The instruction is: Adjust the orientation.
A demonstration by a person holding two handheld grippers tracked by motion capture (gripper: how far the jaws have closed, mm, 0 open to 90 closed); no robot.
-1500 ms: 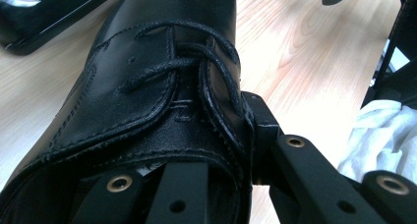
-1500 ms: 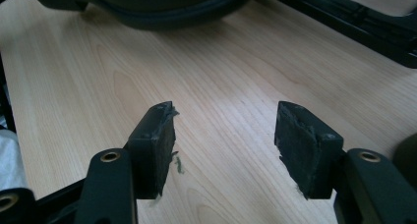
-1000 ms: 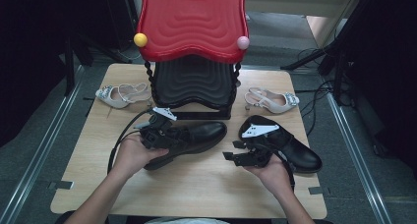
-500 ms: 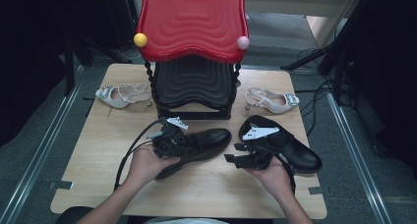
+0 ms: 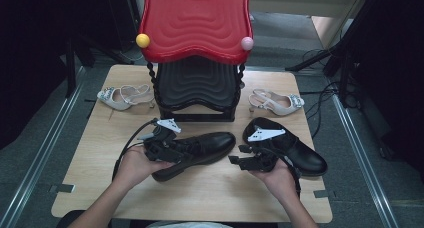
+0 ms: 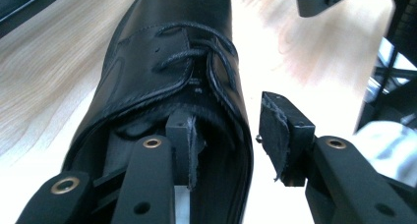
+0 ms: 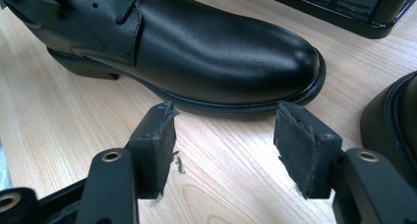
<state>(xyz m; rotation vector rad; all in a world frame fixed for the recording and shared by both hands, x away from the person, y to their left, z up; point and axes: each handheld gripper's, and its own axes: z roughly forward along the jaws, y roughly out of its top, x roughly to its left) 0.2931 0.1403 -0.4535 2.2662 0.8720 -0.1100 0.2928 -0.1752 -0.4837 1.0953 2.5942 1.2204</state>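
Left claw at the heel end of the left black shoe, which lies on the worktop in front of the black-and-red rack, toe pointing toward the second black shoe; in the left gripper view one jaw sits inside the shoe's opening and the other stands outside the collar wall, and the jaws have just been opening, so the pads flank the leather without pressing it; I read this as a release, the shoe set down. Right claw hovers with its jaws spread and nothing between them, just in front of the second shoe; in the right gripper view its pads face the toe of the left shoe across bare wood. Two pale heeled sandals lie at either side of the rack, well apart from both claws. Step in hand, as I judge it: letting go of the left shoe after positioning it beside its mate. Next move calls for drawing the inner jaw up and out of the opening without snagging the collar or laces; then choosing the next shoe to grasp.
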